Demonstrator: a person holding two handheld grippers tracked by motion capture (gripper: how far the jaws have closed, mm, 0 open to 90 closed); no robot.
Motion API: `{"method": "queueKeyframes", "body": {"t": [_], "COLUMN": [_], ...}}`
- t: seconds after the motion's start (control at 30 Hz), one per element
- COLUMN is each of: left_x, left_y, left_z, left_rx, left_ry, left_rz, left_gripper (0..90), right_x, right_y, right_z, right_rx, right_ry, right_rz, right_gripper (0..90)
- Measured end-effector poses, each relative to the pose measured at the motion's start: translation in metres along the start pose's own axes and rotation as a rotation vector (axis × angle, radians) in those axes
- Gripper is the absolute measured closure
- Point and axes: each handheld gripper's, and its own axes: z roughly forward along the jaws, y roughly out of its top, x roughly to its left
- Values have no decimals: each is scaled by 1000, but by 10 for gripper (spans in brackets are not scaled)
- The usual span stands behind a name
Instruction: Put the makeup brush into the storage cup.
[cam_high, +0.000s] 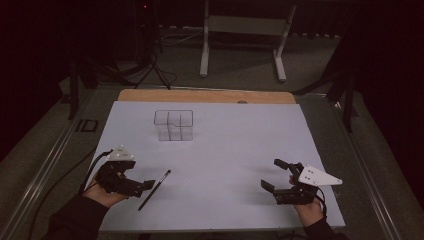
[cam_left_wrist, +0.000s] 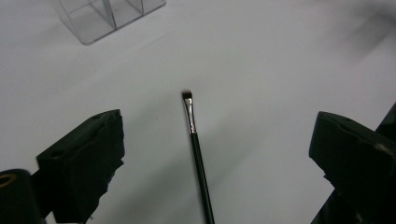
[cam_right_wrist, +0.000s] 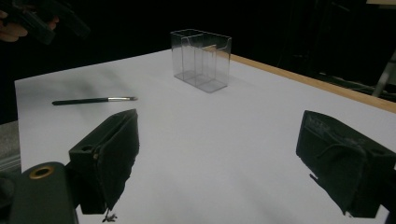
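A thin black makeup brush (cam_high: 155, 189) lies flat on the white table sheet (cam_high: 230, 150) at the front left, bristle end pointing away. My left gripper (cam_high: 142, 186) rests just left of it, open. In the left gripper view the brush (cam_left_wrist: 198, 154) lies on the sheet between the wide-apart jaws of that gripper (cam_left_wrist: 219, 135), untouched. A clear plastic organizer (cam_high: 173, 125) with several compartments stands empty toward the back left. My right gripper (cam_high: 272, 174) is open at the front right, holding nothing. The right gripper view shows its jaws (cam_right_wrist: 226, 154) spread, the organizer (cam_right_wrist: 201, 59) and the brush (cam_right_wrist: 93, 100) beyond.
The sheet covers a wooden board whose edge (cam_high: 205, 96) shows at the back. A white metal frame (cam_high: 245, 25) and a tripod (cam_high: 150, 65) stand on the floor behind the table. The room around is dark.
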Motion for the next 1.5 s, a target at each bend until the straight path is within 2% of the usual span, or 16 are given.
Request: {"method": "queueKeyframes", "body": {"t": [0.07,0.13,0.3,0.33,0.47,0.6,0.63,0.77,0.87,0.93,1.03,1.07,1.1,1.17,1.4,1.5], "left_x": [-1,-3,-7,-8,-10,-9,-9,-9,-7,-7,-5,-5,-4,-4,-1,1], "left_y": [4,7,15,16,18,18,18,18,18,19,19,20,20,20,23,23], "left_z": [3,5,16,18,27,35,39,45,51,53,57,58,59,62,71,77], "left_rx": [35,62,119,132,173,187,211,244,280,287,295,295,299,315,351,378], "left_ry": [12,26,16,27,31,20,22,22,41,48,42,33,29,38,19,29], "left_rz": [-13,-4,-40,-36,-32,-47,-52,-54,-54,-55,-61,-61,-61,-49,-58,-51], "left_gripper": [59,64,106,107,126,157,157,198,236,242,304,328,395,398,483,503], "right_x": [1,1,1,1,2,1,1,2,1,1,1,1,1,1,1,1], "right_y": [0,1,1,1,1,1,1,2,1,1,1,1,1,1,1,1], "right_z": [0,0,0,0,-1,-1,-1,-1,-1,-1,-1,-1,-1,-1,-1,1], "right_rx": [1,0,-1,0,1,7,7,5,5,5,8,7,9,8,11,8], "right_ry": [1,3,6,6,5,-1,-2,0,3,3,1,0,-2,-1,3,3], "right_rz": [-4,-3,-7,-7,-8,-9,-8,-11,-8,-9,-9,-9,-11,-10,-10,-3], "right_gripper": [132,132,132,132,132,132,132,132,132,132,132,132,132,132,132,132]}}
